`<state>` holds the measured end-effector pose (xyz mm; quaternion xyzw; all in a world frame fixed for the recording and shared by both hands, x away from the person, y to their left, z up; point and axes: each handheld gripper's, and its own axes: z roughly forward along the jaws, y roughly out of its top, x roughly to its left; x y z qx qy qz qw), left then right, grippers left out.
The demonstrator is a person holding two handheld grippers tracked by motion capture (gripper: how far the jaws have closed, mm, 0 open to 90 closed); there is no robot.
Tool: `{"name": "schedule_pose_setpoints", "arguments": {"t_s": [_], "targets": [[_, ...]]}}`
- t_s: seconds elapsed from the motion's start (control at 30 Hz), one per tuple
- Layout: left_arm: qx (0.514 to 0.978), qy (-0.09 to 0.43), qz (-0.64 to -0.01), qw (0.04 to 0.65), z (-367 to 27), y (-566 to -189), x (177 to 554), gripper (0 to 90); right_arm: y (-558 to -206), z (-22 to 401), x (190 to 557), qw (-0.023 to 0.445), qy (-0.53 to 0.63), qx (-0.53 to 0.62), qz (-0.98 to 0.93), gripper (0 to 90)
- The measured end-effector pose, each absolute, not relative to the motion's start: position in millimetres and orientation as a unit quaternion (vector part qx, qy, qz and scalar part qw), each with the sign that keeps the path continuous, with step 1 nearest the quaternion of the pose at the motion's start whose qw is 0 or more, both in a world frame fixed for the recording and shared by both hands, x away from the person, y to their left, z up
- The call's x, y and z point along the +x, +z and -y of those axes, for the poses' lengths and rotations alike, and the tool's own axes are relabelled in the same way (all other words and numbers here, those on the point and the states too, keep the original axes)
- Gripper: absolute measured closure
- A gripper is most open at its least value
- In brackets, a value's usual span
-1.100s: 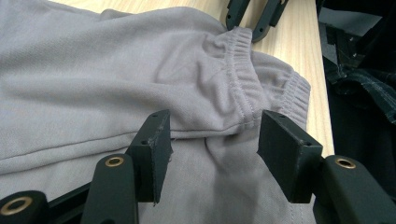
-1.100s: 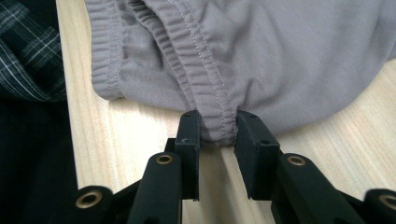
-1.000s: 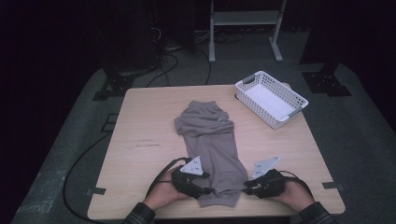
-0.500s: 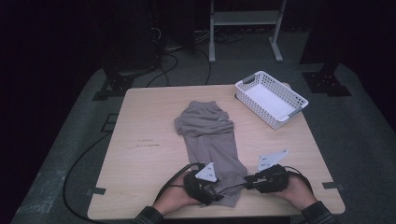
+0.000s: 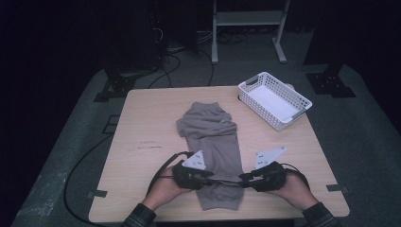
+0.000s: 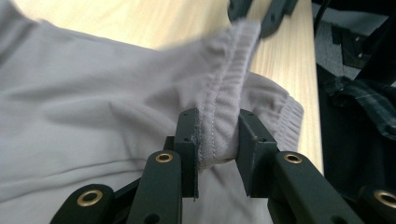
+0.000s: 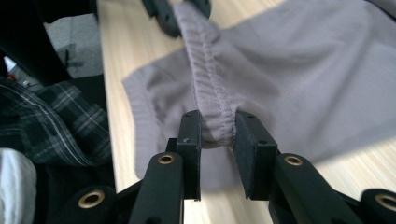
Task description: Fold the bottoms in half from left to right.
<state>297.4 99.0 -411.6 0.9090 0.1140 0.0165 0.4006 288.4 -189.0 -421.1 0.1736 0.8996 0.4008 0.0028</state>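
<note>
**Grey shorts pinched at the waistband by both of your grippers**

Grey fabric sits between both pairs of your jaws. In the left gripper view, your left gripper (image 6: 217, 140) has a bunched fold of the ribbed waistband (image 6: 233, 70) clamped between its pads; those jaws have just been closing, and the cloth now fills the gap between them. In the right gripper view, your right gripper (image 7: 217, 135) bites the same stitched band farther along, with the other gripper's jaws visible at the band's far end.

From the high view, the grey shorts (image 5: 213, 137) lie lengthways down the middle of the wooden table (image 5: 142, 123), the far end crumpled, the near end at the table's front edge. Your left gripper (image 5: 201, 176) grips the left side of the near part, your right gripper (image 5: 248, 179) the right side, and the band runs taut between them, lifted slightly off the layer of cloth beneath. The lower layer stays flat on the wood.

A white slatted basket (image 5: 302, 101) stands at the far right corner, well apart from the shorts and from both hands. Cables trail off the left side of the table from your left gripper. Nothing lies between the grippers and the basket.
</note>
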Motion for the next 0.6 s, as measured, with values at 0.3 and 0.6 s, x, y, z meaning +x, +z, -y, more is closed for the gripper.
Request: {"name": "schedule_pose_setpoints", "arguments": {"t_s": [0.3,0.6], "targets": [[0.929,-0.038,-0.105,0.353,-100.8,-441.2,268.5,70.5,-437.5,167.4,273.0,-0.027,0.356,0.143,-0.923,71.3],[0.929,-0.064,-0.101,0.35,-95.1,-453.1,262.0,46.7,-448.4,172.2,262.3,-0.05,0.35,0.137,-0.925,43.9]]}}
